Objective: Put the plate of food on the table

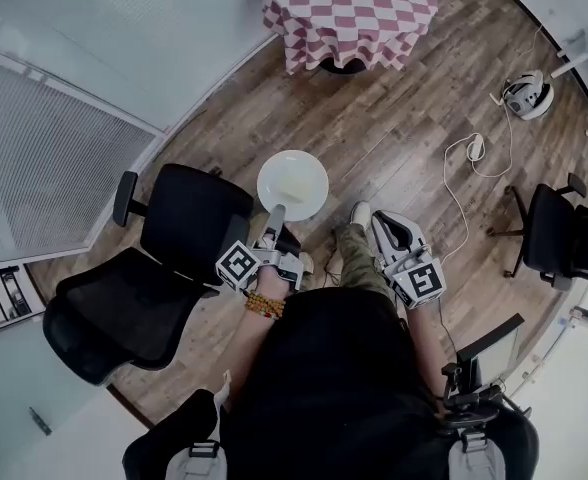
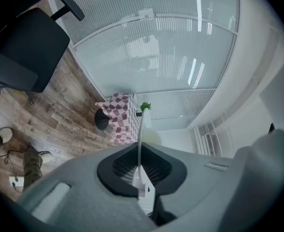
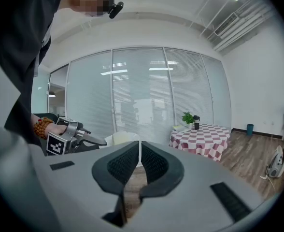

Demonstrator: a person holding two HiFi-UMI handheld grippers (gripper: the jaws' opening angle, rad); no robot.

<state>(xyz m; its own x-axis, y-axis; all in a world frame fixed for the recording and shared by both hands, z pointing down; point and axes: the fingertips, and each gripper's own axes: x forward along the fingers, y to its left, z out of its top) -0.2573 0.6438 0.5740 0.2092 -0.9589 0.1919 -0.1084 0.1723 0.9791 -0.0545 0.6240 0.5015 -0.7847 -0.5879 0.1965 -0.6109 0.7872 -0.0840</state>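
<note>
In the head view my left gripper (image 1: 276, 214) is shut on the near rim of a round white plate (image 1: 292, 185) that carries pale food, held level over the wood floor. Its own view shows the plate (image 2: 140, 129) edge-on, clamped between the dark pads. The table (image 1: 349, 13) with a red-and-white checked cloth stands far ahead; it shows again as the table (image 2: 120, 117) with a small green plant (image 2: 145, 106) on it. My right gripper (image 1: 379, 223) hangs beside the person's leg, shut on nothing. From the right gripper (image 3: 138, 161) I see the plate (image 3: 120, 138) and the table (image 3: 200, 137).
Two black office chairs (image 1: 189, 218) (image 1: 109, 318) stand to the left, close to the left gripper. Another black chair (image 1: 559, 233) stands at the right. A white device (image 1: 527, 96) and a cable (image 1: 474, 153) lie on the floor right of the table. A glass wall (image 1: 124, 28) runs along the left.
</note>
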